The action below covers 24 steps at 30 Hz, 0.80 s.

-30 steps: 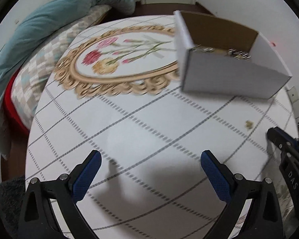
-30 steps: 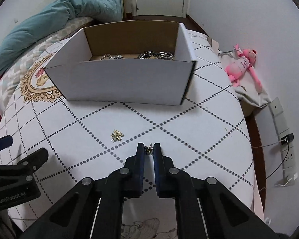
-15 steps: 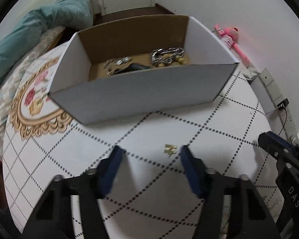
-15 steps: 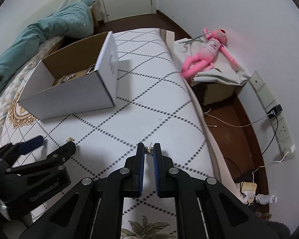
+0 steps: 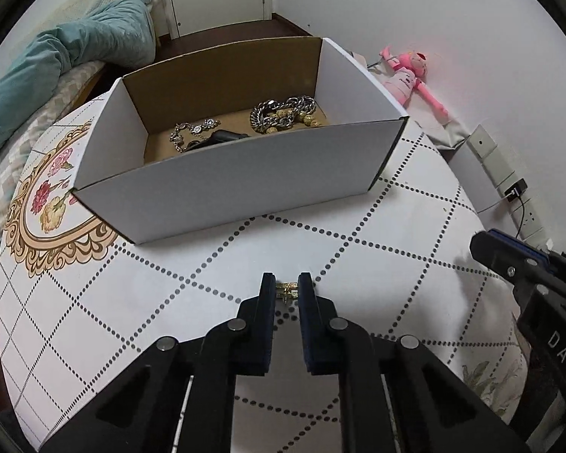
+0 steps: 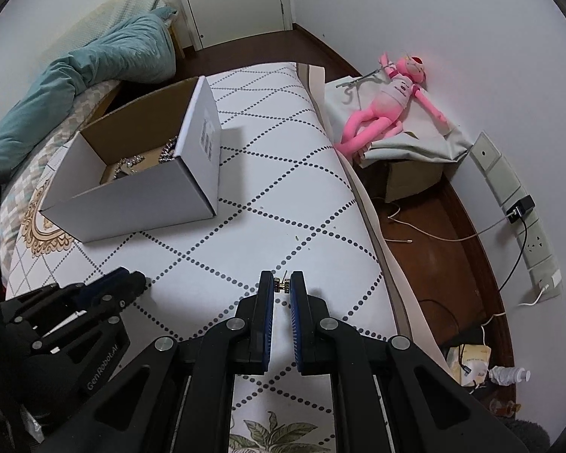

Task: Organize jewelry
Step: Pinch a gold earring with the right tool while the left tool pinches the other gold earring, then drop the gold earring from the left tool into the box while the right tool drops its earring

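Observation:
A white cardboard box [image 5: 230, 185] stands on the patterned table; it also shows in the right wrist view [image 6: 139, 196]. Inside lie a silver chain bracelet [image 5: 283, 111], gold beads [image 5: 294, 117] and a thinner silver chain [image 5: 192, 132]. My left gripper [image 5: 286, 290] is shut on a small gold earring [image 5: 287, 289] on the table in front of the box. My right gripper [image 6: 282, 286] is shut on another small gold earring [image 6: 282, 285] and holds it above the table's right part. The right gripper shows at the right edge of the left wrist view [image 5: 517, 264].
A teal blanket [image 5: 56, 64] and a pillow lie beyond the table on the left. A pink plush toy [image 6: 385, 105] lies on a grey cloth on the floor to the right. The table's right edge [image 6: 369, 226] drops to a wooden floor with cables and wall sockets [image 6: 524, 207].
My left gripper swung toward the box, came down on the loose gold earring and closed around it. My right gripper turned right with its earring still held.

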{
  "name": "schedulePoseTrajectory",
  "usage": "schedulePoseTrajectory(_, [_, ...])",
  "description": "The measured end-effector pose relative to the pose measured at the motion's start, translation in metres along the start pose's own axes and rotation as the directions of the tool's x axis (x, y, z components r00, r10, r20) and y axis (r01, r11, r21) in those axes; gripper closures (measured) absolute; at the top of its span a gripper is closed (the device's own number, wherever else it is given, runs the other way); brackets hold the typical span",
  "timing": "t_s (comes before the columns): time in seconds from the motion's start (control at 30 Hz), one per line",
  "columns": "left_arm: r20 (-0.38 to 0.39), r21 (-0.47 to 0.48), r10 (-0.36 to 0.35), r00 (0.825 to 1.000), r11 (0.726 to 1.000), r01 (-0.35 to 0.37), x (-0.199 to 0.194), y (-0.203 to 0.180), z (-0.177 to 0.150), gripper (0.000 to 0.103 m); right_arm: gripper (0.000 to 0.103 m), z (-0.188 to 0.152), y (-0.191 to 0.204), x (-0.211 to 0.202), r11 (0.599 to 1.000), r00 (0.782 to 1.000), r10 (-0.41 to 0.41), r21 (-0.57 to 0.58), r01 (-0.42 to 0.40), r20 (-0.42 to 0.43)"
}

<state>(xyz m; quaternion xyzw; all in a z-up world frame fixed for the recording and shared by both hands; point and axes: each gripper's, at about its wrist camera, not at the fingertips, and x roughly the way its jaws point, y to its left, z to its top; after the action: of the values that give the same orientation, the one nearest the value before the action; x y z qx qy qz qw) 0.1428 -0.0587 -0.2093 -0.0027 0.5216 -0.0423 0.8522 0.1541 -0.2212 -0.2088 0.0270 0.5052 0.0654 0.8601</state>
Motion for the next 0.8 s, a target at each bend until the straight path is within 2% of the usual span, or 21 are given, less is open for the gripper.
schedulePoseTrajectory(0.27, [0.062, -0.043, -0.070, 0.996, 0.996, 0.073, -0.052, 0.012, 0.006, 0.094, 0.094, 0.015, 0.018, -0.037, 0.998, 0.997, 0.065, -0.022, -0.064, 0.051])
schedulePoseTrajectory(0.5, [0.135, -0.097, -0.100, 0.986, 0.989, 0.114, -0.096, 0.039, 0.048, 0.094, 0.094, 0.049, 0.038, -0.068, 0.989, 0.984, 0.146, -0.050, -0.142, 0.100])
schedulePoseTrajectory(0.63, [0.148, -0.123, -0.084, 0.985, 0.987, 0.103, -0.100, 0.060, 0.079, 0.094, 0.094, 0.078, 0.050, -0.067, 0.982, 0.978, 0.185, -0.063, -0.179, 0.097])
schedulePoseTrajectory(0.8, [0.098, -0.149, -0.061, 0.993, 0.986, 0.075, -0.077, 0.086, 0.116, 0.094, 0.094, 0.117, 0.064, -0.041, 0.976, 0.977, 0.208, -0.078, -0.205, 0.039])
